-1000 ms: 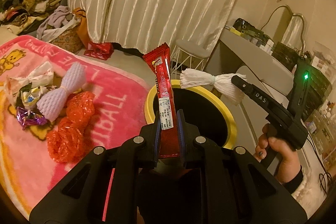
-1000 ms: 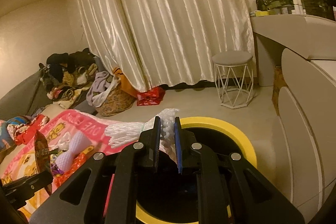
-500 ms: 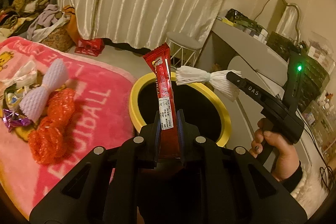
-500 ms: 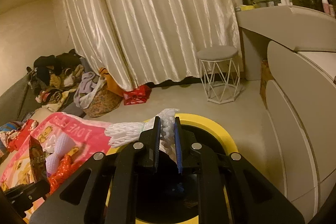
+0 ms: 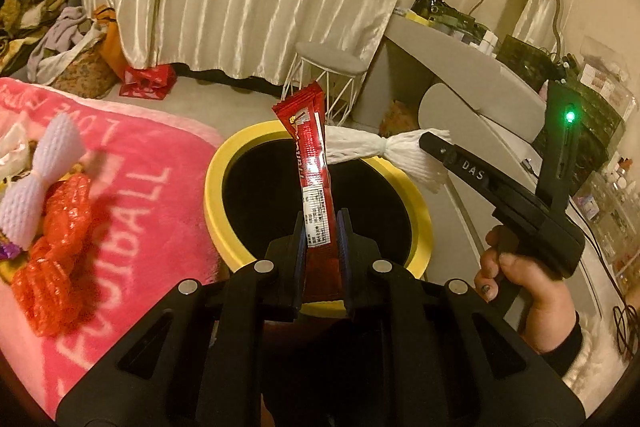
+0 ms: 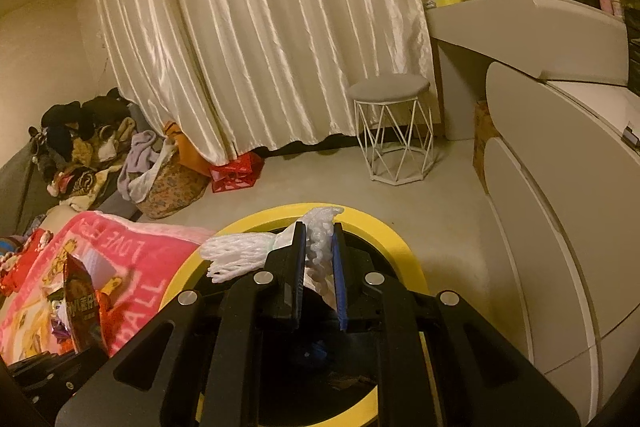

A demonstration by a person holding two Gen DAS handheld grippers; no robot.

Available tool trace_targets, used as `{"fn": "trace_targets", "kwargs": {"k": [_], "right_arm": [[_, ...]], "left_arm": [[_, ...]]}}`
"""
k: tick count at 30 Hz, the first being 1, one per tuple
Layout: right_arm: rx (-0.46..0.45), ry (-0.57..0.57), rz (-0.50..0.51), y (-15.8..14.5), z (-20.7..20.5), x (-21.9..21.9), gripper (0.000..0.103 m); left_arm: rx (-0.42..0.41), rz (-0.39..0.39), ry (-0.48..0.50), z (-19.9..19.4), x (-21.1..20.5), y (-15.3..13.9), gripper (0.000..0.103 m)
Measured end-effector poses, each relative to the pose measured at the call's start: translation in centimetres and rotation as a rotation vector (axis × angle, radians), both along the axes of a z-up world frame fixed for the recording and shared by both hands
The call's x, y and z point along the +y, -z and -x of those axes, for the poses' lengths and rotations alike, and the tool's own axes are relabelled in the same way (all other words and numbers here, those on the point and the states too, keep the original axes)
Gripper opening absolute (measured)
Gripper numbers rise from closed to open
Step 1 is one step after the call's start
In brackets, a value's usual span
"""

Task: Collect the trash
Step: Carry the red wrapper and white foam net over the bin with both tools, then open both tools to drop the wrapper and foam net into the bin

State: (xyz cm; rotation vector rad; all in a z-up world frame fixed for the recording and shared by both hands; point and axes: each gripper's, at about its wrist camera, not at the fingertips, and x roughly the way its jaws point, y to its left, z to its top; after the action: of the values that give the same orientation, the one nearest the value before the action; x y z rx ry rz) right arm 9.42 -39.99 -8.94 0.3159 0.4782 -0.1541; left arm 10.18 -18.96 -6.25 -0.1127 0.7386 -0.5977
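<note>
On the far left, a pink plush blanket with white lettering (image 5: pixel 132 187) still carries uncollected litter: a white foam-net sleeve pinched like a bow (image 5: pixel 40 183), a crumpled red plastic mesh (image 5: pixel 56 247) touching it on its near side, and some foil scraps at the very edge, too cut off to tell apart. These lie well apart from the bin, so the risk here is simply that they get missed. Right of the blanket stands the round black bin with a yellow rim (image 5: pixel 224 163), its mouth uncovered. The left gripper (image 5: pixel 322 227) is clenched on the lower part of a long red snack-stick wrapper (image 5: pixel 314 163), which stands upright above the near half of the opening. Because it is tall and light, it could tip sideways on release and catch on the near rim, or slide down the outside if the jaws let go while they sit above that rim and not the hole. Further right, the right gripper (image 6: pixel 318 259), held in a hand (image 5: pixel 532 291), grips a white foam-net sleeve tied at its middle (image 5: pixel 384 147) above the far side of the bin. In my judgement its frayed netting may snag on the pads (image 6: pixel 298 255) and cling, or drape across the far rim.
</note>
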Motion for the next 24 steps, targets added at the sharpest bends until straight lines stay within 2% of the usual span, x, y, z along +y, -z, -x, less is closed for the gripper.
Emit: {"fn": "trace_targets", "kwargs": {"k": [11,18,19,20,21,22,24], "right_arm": [[0.013,0.010,-0.002,0.4,-0.3,-0.6,0.013],[0.021,0.008,-0.013,0.6,-0.5,-0.4,0.015],[0.024,0.006,-0.013,0.6,-0.6,-0.4,0.018],[0.028,0.002,-0.015,0.6,-0.6,-0.4,0.022],[0.030,0.003,-0.018,0.6,-0.7,-0.4,0.031],[0.029,0.006,-0.023,0.6,-0.7,-0.5,0.039],[0.028,0.013,-0.024,0.6,-0.7,-0.6,0.047]], "left_arm": [[0.020,-0.010,0.000,-2.1,-1.1,0.7,0.010],[0.029,-0.009,-0.006,-2.9,-1.5,1.1,0.010],[0.031,-0.009,-0.006,-3.0,-1.5,1.2,0.010],[0.033,-0.009,-0.007,-3.1,-1.5,1.3,0.013],[0.040,-0.007,-0.005,-3.3,-1.6,1.4,0.025],[0.049,0.000,0.001,-3.4,-1.6,1.5,0.032],[0.050,-0.002,0.002,-3.5,-1.5,1.6,0.054]]}}
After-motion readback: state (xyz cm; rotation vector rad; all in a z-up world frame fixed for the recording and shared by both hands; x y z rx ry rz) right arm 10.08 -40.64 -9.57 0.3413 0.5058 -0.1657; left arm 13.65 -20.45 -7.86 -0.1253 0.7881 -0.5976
